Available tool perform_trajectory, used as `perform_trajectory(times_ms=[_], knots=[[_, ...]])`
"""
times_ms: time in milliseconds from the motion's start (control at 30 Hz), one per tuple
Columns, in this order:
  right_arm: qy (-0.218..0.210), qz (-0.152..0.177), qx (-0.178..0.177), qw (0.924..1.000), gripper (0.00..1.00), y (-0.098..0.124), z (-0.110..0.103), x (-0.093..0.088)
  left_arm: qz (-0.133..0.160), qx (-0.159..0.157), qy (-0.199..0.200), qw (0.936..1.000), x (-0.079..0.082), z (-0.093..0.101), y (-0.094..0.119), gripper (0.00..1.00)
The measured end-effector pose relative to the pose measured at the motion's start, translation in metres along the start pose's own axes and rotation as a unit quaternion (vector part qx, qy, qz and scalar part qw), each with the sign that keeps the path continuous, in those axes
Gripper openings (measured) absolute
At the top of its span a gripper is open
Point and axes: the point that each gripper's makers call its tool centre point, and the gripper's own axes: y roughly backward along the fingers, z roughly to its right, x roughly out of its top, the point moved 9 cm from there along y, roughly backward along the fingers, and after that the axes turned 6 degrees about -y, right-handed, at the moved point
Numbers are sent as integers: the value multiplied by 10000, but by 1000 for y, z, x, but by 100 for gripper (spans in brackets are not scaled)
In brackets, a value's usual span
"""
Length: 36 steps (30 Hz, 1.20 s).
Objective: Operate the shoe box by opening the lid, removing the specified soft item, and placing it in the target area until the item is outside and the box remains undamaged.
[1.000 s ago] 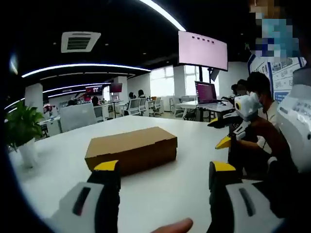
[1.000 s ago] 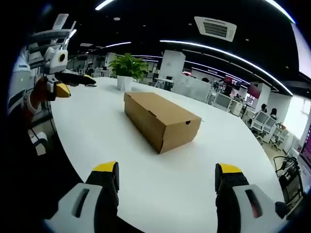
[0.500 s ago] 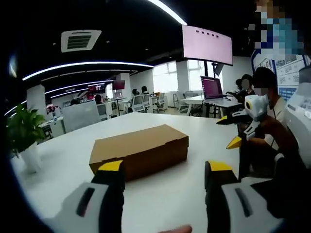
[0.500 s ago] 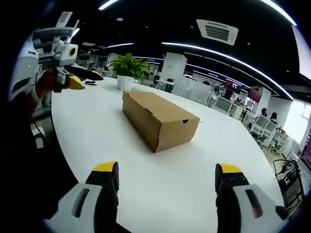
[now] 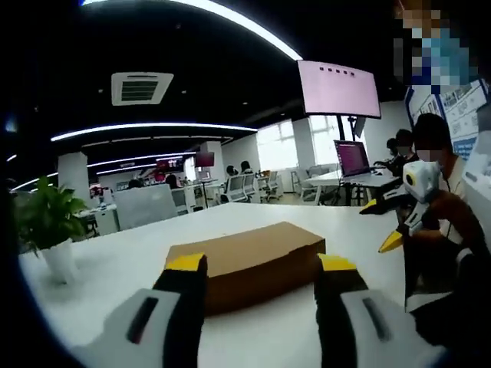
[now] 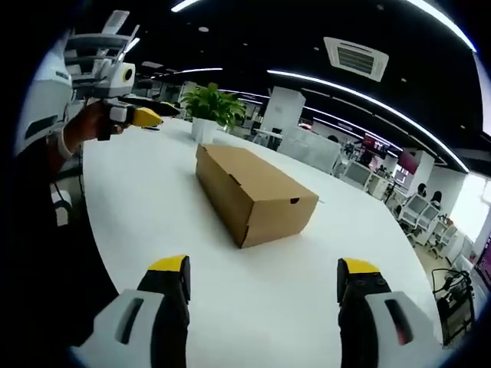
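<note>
At bottom of both views, hovering w/ left gripper (image 5: 261,264) and right gripper (image 6: 265,268) both spread wide, gripping nothing. Facing shoe box (image 6: 253,192) mid-frame on white table (image 6: 138,192), lid shut. Nothing done yet: opening lid, pulling soft item, placing it all remaining.

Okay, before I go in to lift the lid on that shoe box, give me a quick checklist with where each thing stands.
1. Lid closed and flat on the shoe box: ok.
2. Box undamaged: ok on the faces in view; the other faces cannot tell.
3. Left gripper open, nothing held: ok.
4. Right gripper open, nothing held: ok.
5. Bare white table around the box, potted plant standing apart from it: ok.
6. Soft item inside: cannot tell, lid shut.
</note>
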Motion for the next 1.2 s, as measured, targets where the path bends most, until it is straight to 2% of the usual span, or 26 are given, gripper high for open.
perform_trajectory(times_ms=[33,67,100,167,267,367,500,633,767,833,967,1033,1133,1200], knots=[[-71,-93,-36,9999,82,2,1,0,-2,-68,120,9999,0,1,2,70],[-23,-64,-74,9999,82,5,3,0,-191,-248,332,9990,-1,4,5,73],[-1,-66,-110,9999,82,7,4,0,-605,-403,467,9963,-5,6,7,77],[-81,-191,-104,9997,83,8,6,-5,-943,-504,445,9933,-13,5,5,83],[-157,-195,-37,9997,83,2,5,-8,-1094,-423,546,9916,-17,-2,5,84],[-147,-253,-20,9996,84,-4,4,-7,-951,-304,733,9923,-13,-12,11,86],[-127,-270,14,9996,83,-9,4,-3,-1081,-164,473,9929,-14,-19,16,87],[-93,-272,22,9996,83,-13,2,1,-1079,-148,556,9925,-18,-26,19,88],[-104,-267,13,9996,83,-14,2,3,-1146,-137,615,9914,-24,-31,21,83],[-106,-262,17,9996,82,-14,1,3,-1152,-131,648,9911,-25,-31,21,84],[-135,-204,6,9997,81,-13,1,4,-1245,-17,454,9912,-24,-37,23,86],[-209,-162,13,9997,81,-13,2,5,-1182,81,417,9921,-22,-41,22,86],[-538,-21,29,9985,79,-15,7,8,-1149,107,438,9924,-22,-45,21,87],[-550,-1,17,9985,79,-15,10,11,-1141,122,420,9925,-22,-46,19,86]])
